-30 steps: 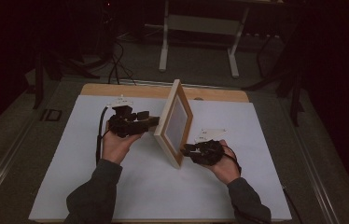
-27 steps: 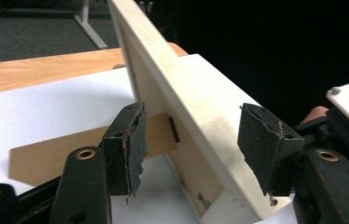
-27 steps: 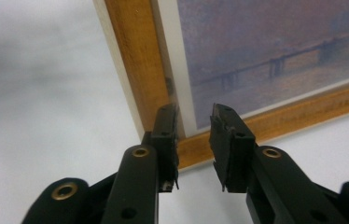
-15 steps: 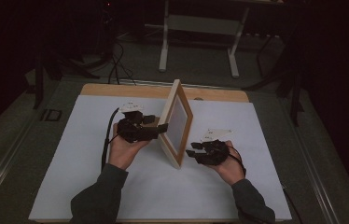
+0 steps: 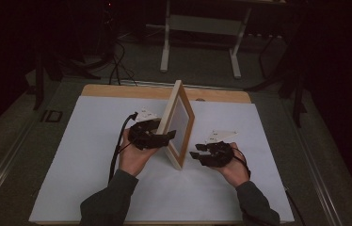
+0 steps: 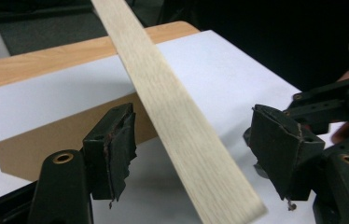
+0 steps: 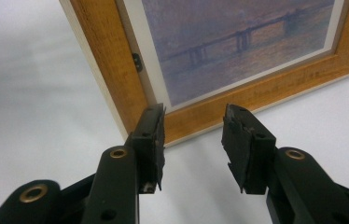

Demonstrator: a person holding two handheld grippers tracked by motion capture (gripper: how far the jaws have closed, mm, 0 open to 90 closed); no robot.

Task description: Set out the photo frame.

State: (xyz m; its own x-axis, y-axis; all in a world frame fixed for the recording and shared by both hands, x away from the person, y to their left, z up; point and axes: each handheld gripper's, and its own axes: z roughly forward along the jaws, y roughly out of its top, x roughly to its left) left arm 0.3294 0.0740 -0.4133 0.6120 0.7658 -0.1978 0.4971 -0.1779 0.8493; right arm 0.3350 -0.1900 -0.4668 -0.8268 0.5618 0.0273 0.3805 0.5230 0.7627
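I find the picture frame [image 5: 180,123] standing on edge mid-bench [image 5: 80,169] on the white sheet, its long edge running away from me, pictured face toward my right. The left hand-held gripper [image 5: 167,136] sits at the frame's back; its jaws have just been opening, and the wooden edge [image 6: 177,126] passes between them untouched. The right hand-held gripper [image 5: 196,155] stands part open, apart from the lower rail [image 7: 256,93], jaws having just widened. The frame's top is cut off in both gripper views; its back prop [image 6: 65,140] is partly hidden.
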